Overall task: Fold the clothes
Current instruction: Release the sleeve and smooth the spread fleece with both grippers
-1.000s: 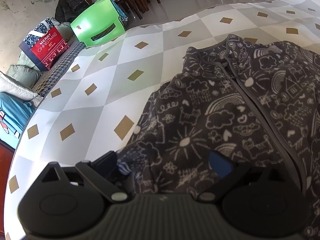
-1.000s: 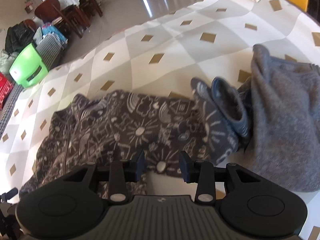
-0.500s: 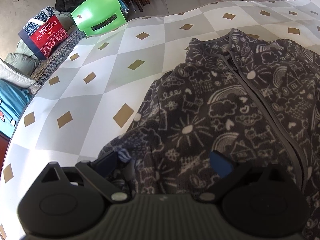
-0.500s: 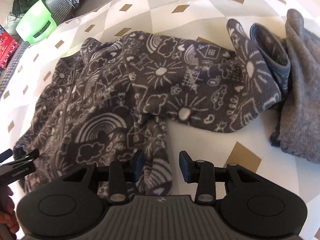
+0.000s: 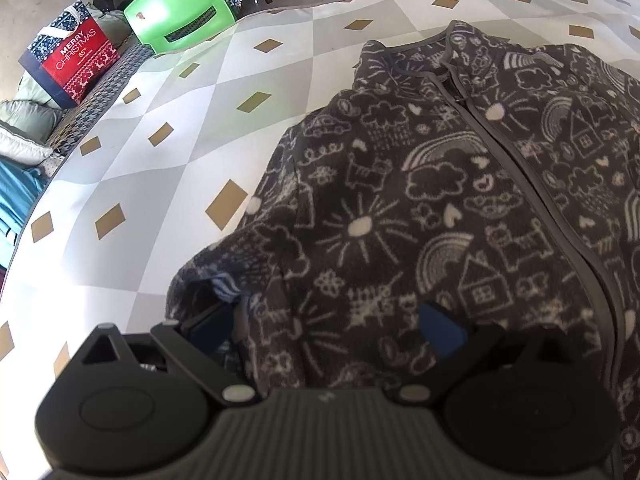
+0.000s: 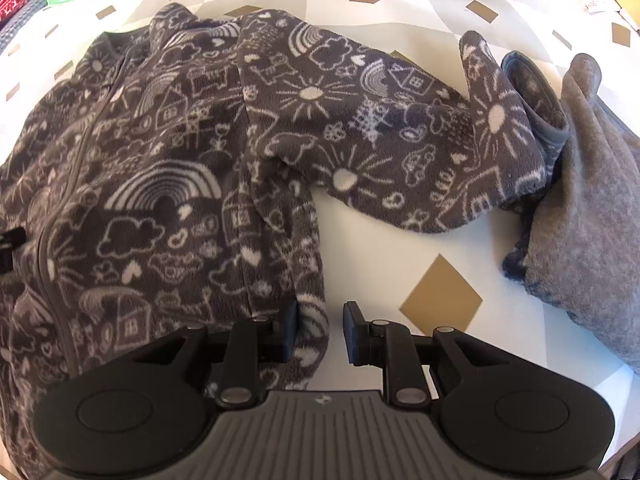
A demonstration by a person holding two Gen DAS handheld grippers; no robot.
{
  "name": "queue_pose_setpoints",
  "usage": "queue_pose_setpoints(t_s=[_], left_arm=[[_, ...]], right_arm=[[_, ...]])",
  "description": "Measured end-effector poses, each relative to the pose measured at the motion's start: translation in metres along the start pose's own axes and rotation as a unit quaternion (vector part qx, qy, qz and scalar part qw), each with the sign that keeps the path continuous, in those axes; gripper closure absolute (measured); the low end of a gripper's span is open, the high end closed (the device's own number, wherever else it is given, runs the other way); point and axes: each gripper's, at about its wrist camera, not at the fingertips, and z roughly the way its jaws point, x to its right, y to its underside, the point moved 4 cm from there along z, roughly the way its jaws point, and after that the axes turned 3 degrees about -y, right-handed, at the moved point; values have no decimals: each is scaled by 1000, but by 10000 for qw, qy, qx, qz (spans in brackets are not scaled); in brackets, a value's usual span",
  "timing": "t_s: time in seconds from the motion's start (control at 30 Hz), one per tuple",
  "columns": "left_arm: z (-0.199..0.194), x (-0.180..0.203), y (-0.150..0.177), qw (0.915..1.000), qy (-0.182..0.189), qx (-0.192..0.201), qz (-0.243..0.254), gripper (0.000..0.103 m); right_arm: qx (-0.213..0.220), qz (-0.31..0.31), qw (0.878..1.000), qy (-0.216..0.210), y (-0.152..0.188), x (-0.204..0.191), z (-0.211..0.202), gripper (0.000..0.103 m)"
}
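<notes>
Patterned fleece jacket (image 6: 168, 184) fills left and centre of right wrist view, on chequered tablecloth (image 6: 400, 264). Right gripper (image 6: 318, 330) jaws just closing, hem edge between, narrow gap remaining at right pad. Left gripper (image 5: 328, 320) wide apart astride fabric, gripping nothing. Advice: bite hem fully before lifting.

a dark grey fleece jacket (image 5: 460, 208) printed with white doodles of suns, rainbows, clouds and houses lies zipped up on a counter (image 5: 168, 168) covered in a grey and white diamond pattern with small tan diamonds. the left tool (image 5: 326, 326) sits low over the jacket's near edge, its jaws spread wide with fleece between them; the left pad lies by the open sleeve cuff (image 5: 208, 284). beyond the counter stand a bright green plastic chair (image 5: 180, 8) and a red and navy merry christmas gift bag (image 5: 70, 54).
</notes>
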Motion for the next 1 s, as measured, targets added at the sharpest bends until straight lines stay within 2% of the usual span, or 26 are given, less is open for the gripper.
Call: queue_pose_setpoints(t_s=[0.2,0.33,0.43,0.6,0.67,0.73,0.83,1.0], left_arm=[[-3,-8,0,10000,11,37,-60,3],[4,-17,10,9999,-59,-149,25,2],[7,-29,18,9994,157,-245,-191,0],[8,-49,30,9967,527,-440,-444,0],[5,-55,31,9956,677,-399,-515,0],[-1,-62,29,9959,700,-208,-537,0],[-13,-75,20,9955,675,73,-659,0],[-14,-109,9,9900,455,167,-1327,0]], right_arm=[[-12,-338,9994,100,13,0,-8,83],[51,-530,9985,150,19,1,-13,83],[-24,-643,9978,143,26,-2,-17,83],[-347,-741,9964,-198,29,1,-24,83],[-387,-519,9975,-290,18,8,-24,83],[-263,-439,9980,-365,5,13,-28,83],[192,-459,9980,-389,-14,18,-47,82],[736,-557,9949,-406,-45,14,-61,80]])
